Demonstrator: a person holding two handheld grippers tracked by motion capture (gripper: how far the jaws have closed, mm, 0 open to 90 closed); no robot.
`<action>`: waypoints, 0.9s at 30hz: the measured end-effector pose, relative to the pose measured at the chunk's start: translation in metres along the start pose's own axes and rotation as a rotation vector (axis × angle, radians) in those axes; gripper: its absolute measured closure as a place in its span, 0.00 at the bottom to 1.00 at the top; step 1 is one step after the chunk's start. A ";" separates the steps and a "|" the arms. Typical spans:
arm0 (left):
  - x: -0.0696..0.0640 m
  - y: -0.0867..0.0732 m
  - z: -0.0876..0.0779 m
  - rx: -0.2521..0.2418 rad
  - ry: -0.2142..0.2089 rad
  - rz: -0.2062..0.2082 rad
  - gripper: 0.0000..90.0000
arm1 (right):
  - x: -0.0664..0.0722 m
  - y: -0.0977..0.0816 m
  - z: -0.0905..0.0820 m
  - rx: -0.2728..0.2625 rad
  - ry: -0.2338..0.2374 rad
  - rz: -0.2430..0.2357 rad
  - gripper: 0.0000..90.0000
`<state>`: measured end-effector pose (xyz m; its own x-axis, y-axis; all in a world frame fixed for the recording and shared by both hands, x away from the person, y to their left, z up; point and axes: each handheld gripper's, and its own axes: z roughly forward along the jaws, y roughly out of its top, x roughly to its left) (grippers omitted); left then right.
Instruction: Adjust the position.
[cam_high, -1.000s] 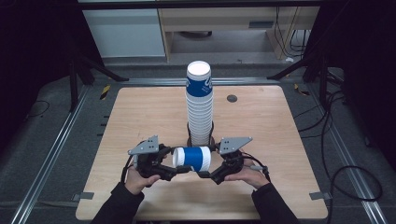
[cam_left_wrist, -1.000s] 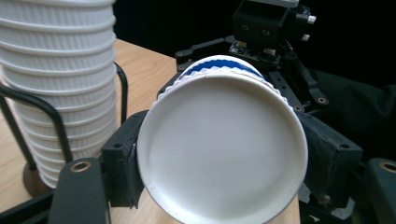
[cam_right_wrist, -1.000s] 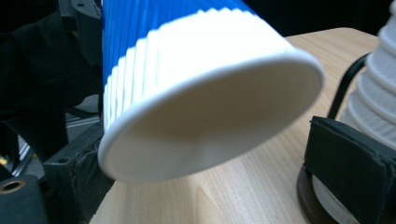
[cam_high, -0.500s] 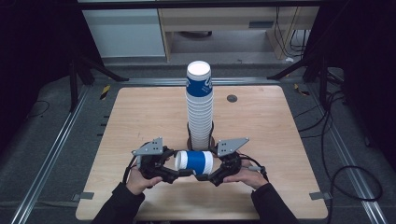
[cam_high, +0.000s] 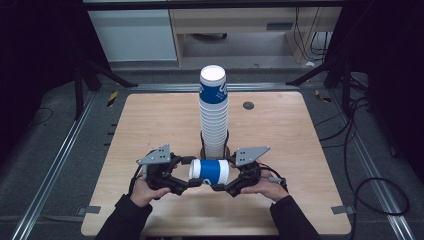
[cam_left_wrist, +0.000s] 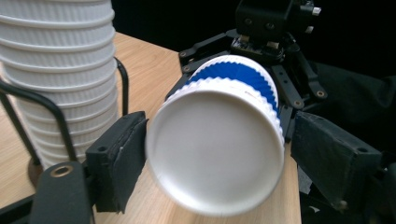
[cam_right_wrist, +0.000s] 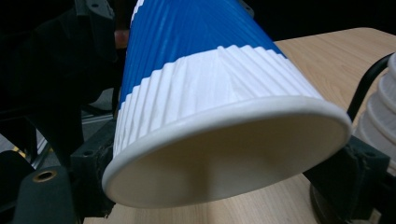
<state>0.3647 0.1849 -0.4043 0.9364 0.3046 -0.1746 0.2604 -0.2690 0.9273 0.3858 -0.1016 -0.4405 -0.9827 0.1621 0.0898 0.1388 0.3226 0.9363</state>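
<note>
A ribbed blue-and-white paper cup (cam_high: 210, 171) lies on its side in the air between my two grippers, in front of the stack. My left gripper (cam_high: 193, 173) straddles its base end. In the left gripper view the cup's base (cam_left_wrist: 215, 149) faces me; the left gripper (cam_left_wrist: 217, 163) has just been opening, and a gap shows at its right pad (cam_left_wrist: 327, 158). My right gripper (cam_high: 226, 174) has just been closing. In the right gripper view the cup (cam_right_wrist: 210, 84) shows its open mouth, with the right gripper (cam_right_wrist: 229, 172) clamped across its rim.
A tall stack of the same cups (cam_high: 214, 115) stands in a black wire holder (cam_high: 215, 150) mid-table, just behind the grippers. The wooden table (cam_high: 150, 120) has a small dark round spot (cam_high: 248, 105) at the back right. Metal rails and cables run along both sides.
The right gripper's jaws have closed onto the cup's mouth end, and the left gripper's jaws have spread off its base. Both hands and the cup have hardly moved.
</note>
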 end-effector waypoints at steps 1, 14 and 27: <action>0.001 0.000 -0.002 0.005 0.011 0.001 0.20 | 0.000 0.001 -0.001 0.007 -0.002 -0.006 0.17; 0.008 -0.011 0.001 0.180 0.033 0.007 0.17 | -0.003 -0.003 0.000 0.114 -0.052 -0.062 0.16; 0.006 -0.019 0.018 0.268 0.002 0.022 0.21 | 0.004 -0.009 0.021 0.222 -0.032 -0.113 0.16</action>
<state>0.3698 0.1749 -0.4287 0.9421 0.2978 -0.1545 0.2933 -0.5078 0.8100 0.3836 -0.0847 -0.4557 -0.9896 0.1417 -0.0256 0.0550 0.5364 0.8422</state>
